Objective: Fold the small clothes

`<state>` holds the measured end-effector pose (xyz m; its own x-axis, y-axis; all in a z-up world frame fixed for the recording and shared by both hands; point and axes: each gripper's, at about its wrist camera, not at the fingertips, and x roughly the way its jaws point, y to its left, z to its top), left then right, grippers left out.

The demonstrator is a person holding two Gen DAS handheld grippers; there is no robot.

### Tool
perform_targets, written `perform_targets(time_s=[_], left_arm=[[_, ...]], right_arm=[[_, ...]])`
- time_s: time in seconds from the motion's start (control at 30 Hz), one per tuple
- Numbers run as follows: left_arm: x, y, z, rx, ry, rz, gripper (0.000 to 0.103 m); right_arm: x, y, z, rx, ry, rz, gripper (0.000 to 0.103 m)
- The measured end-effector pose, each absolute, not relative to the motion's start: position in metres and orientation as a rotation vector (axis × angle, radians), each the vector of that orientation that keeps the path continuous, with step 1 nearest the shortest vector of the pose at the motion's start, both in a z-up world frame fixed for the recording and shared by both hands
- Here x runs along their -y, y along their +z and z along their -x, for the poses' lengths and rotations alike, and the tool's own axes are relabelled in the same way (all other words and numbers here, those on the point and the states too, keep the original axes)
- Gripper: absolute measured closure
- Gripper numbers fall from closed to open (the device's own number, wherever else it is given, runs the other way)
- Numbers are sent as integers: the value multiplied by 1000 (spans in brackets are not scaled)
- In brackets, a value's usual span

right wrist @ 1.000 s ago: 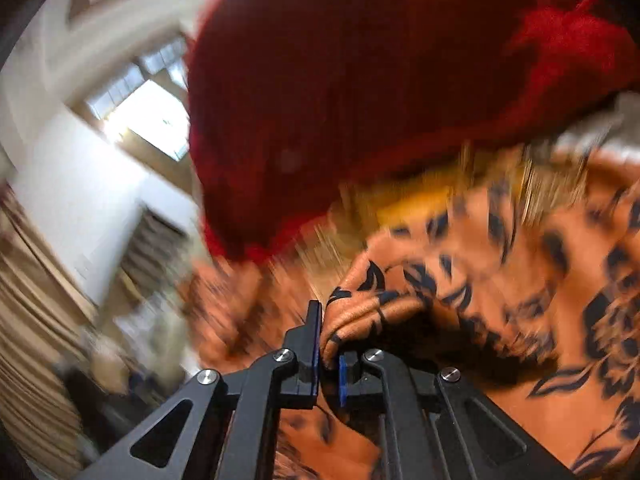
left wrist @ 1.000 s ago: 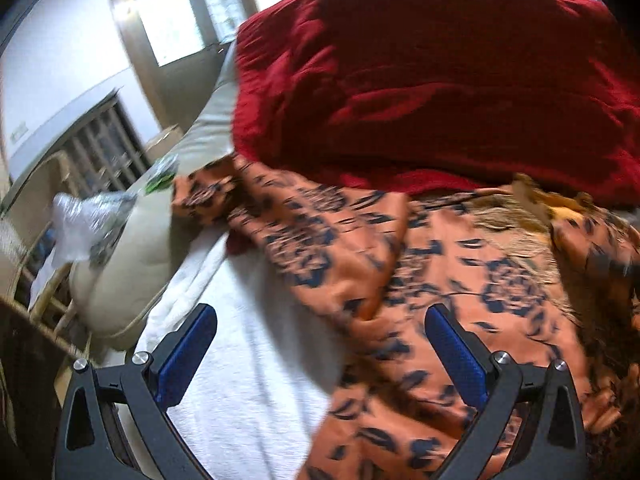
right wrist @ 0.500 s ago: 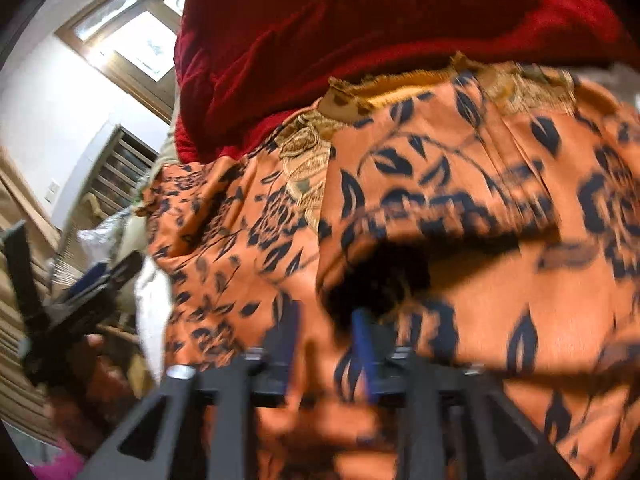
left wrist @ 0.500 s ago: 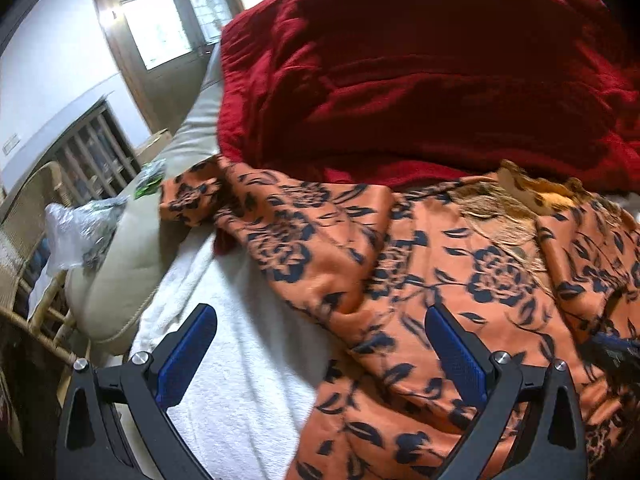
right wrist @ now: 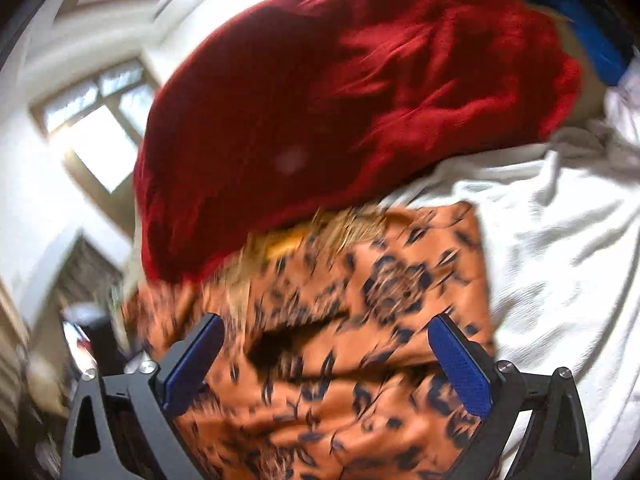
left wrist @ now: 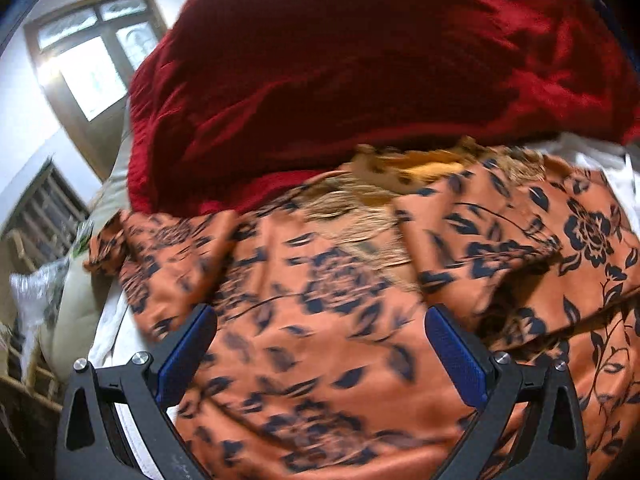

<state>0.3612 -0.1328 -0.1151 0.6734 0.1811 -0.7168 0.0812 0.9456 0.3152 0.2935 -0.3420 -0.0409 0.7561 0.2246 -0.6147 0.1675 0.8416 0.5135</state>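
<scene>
Both jaws stood wide: the right gripper [right wrist: 326, 354] was opening, pads clear of the garment [right wrist: 372, 320] below it — the left gripper [left wrist: 320, 344] gaped over the same orange cloth, gripping nothing. That garment lay rumpled on a white sheet [right wrist: 560, 264], its far edge against a red blanket [left wrist: 340, 80].

Motion blur smears the orange floral garment [right wrist: 360, 320], its pattern unreadable.
</scene>
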Motion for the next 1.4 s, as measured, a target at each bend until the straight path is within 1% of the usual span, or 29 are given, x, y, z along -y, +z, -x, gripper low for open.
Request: perform_targets(time_s=[0.1,0.2,0.27,0.37,0.43,0.5,0.6,0.67,0.77,0.83,0.9,1.0,1.03,1.1,1.2,1.33,1.4], left_arm=[[164,-120,-369,-833,27,-352,0],[190,-124,-386,-787,94,-406,0],[194,-133,-398,-800,142,-437,0],[187,-141,-411,-884,153,-409,0],[185,-135,-408,-855,168,-418,0],[185,-132,-402,-796,218,-485,0],[164,-126,-400,-736,337,-512,0],[125,-121,-410,-795,442,-453,0],[66,-112,-414,-894,506,-289,0],[47,-104,-407,-883,517,-224,0],[44,-94,-399,-858,480,-191,0],[68,-84,-388,-807,351,-186,0],[80,-84,-387,-802,307,-204,0],[108,-90,-386,-818,212,-268,0],[142,-110,-383,-863,116,-327,0],[185,-125,-386,-782,154,-495,0],[194,-132,-395,-797,161,-527,0]], right_arm=[[357,-51,-301,-749,-4,-635,4],[360,-57,-303,-752,29,-695,4],[358,-51,-301,-727,38,-698,4],[352,-43,-298,-696,38,-637,4],[352,-45,-301,-708,34,-616,4],[354,-52,-305,-729,16,-627,4],[352,-56,-307,-740,-22,-591,6],[346,-51,-305,-726,-54,-529,6],[340,-49,-303,-718,-68,-496,6],[337,-52,-306,-730,-62,-501,6],[334,-56,-310,-745,-53,-523,6],[326,-60,-317,-756,-62,-535,6],[326,-60,-317,-751,-71,-544,14],[330,-63,-320,-744,-51,-604,26],[340,-70,-321,-748,-34,-686,26],[347,-77,-322,-773,-35,-707,26],[351,-81,-323,-787,-29,-725,26]])
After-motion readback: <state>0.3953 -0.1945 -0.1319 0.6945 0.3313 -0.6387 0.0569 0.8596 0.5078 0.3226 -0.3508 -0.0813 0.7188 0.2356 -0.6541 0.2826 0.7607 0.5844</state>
